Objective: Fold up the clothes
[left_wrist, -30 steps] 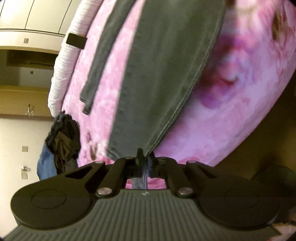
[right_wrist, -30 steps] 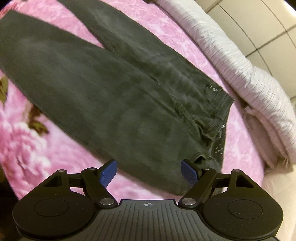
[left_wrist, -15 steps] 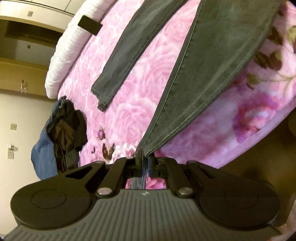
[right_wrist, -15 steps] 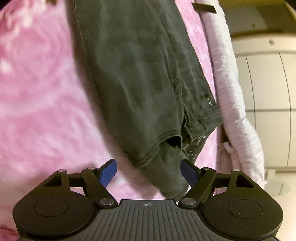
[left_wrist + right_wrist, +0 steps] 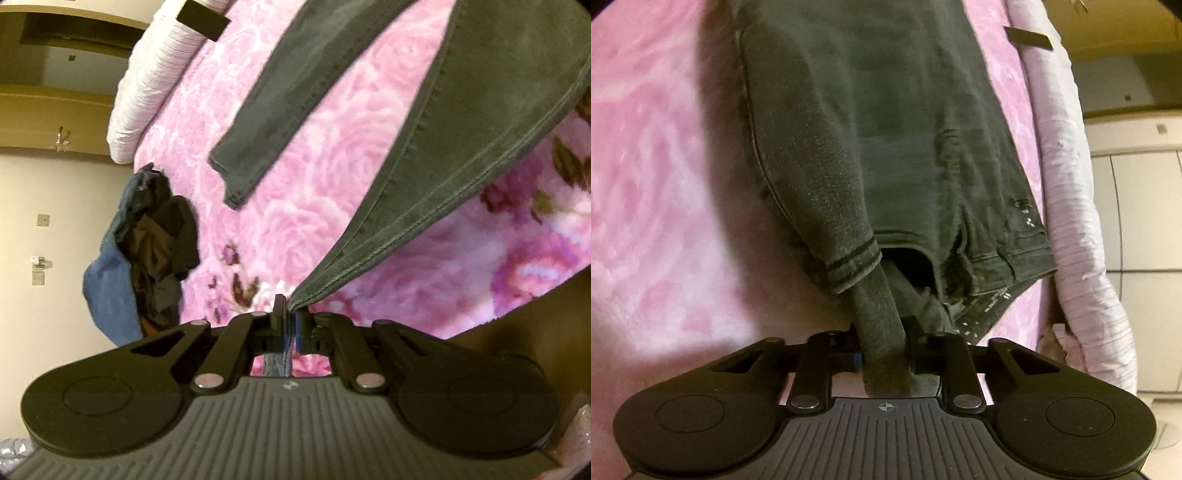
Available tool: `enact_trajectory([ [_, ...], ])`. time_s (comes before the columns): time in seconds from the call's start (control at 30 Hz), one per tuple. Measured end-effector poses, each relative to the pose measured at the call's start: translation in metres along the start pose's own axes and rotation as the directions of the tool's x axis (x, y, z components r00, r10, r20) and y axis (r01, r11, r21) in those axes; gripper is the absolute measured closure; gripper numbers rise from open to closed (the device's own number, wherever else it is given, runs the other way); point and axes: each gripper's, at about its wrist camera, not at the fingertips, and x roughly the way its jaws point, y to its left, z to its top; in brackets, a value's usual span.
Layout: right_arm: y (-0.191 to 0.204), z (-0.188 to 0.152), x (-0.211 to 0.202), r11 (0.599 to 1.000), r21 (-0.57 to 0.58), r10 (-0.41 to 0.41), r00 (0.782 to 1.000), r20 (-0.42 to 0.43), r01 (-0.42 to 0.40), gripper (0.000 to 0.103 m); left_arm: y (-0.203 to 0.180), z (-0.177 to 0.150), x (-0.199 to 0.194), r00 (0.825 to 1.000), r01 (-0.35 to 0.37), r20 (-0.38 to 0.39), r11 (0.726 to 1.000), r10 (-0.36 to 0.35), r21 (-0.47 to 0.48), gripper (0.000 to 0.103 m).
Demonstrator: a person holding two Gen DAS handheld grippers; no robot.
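Jeans (image 5: 871, 140) lie lengthwise on the pink flowered blanket (image 5: 332, 184) covering the bed, their long axis running straight away from both tongs, so each end is already in hand and the fold looks set to carry one end toward the other. At the waist end, beside the white quilt (image 5: 1071, 184) along the bed's edge, the right tongs (image 5: 882, 354) are closing with a bunched corner of the waistband pressed between the pads, while the left tongs (image 5: 290, 325) are clenched on 1 leg's hem at the foot edge, the other leg (image 5: 280, 110) flat nearby. A heap of clothes (image 5: 147, 251) sits at the blanket's far corner, cream walls behind.
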Motion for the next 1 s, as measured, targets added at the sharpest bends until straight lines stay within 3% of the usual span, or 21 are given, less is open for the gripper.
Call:
enact_trajectory([
  [0.07,-0.01,0.003,-0.021,1.0,0.013,0.005,1.0,0.013,-0.005,0.091,0.006,-0.003,-0.01,1.0,-0.006,-0.003,1.0,0.006,-0.006,0.1],
  [0.1,-0.01,0.004,-0.032,1.0,0.01,0.016,1.0,0.018,-0.016,0.097,0.008,-0.007,-0.018,1.0,-0.006,-0.009,1.0,0.006,-0.007,0.1],
  [0.27,0.0,-0.001,-0.085,0.995,0.056,0.085,0.996,0.018,-0.086,0.097,0.008,-0.031,-0.054,0.999,-0.001,-0.044,1.0,0.001,-0.017,0.1],
  [0.43,-0.004,0.007,-0.128,0.974,0.103,0.199,0.979,0.035,-0.202,0.097,0.008,-0.054,-0.087,0.995,0.013,-0.095,1.0,-0.014,-0.01,0.1],
  [0.57,-0.054,0.016,-0.138,0.948,0.123,0.289,0.956,0.06,-0.294,0.097,0.036,-0.045,-0.096,0.996,0.006,-0.087,1.0,-0.006,-0.001,0.1],
  [0.8,-0.166,0.036,-0.123,0.909,0.074,0.407,0.912,0.058,-0.41,0.097,0.133,0.039,-0.056,1.0,0.028,-0.002,0.999,-0.028,0.046,0.1],
  [1.0,-0.236,0.051,-0.047,0.848,0.139,0.517,0.856,-0.015,-0.511,0.097,0.184,0.154,0.026,0.988,0.138,0.045,0.978,-0.146,0.157,0.1],
])
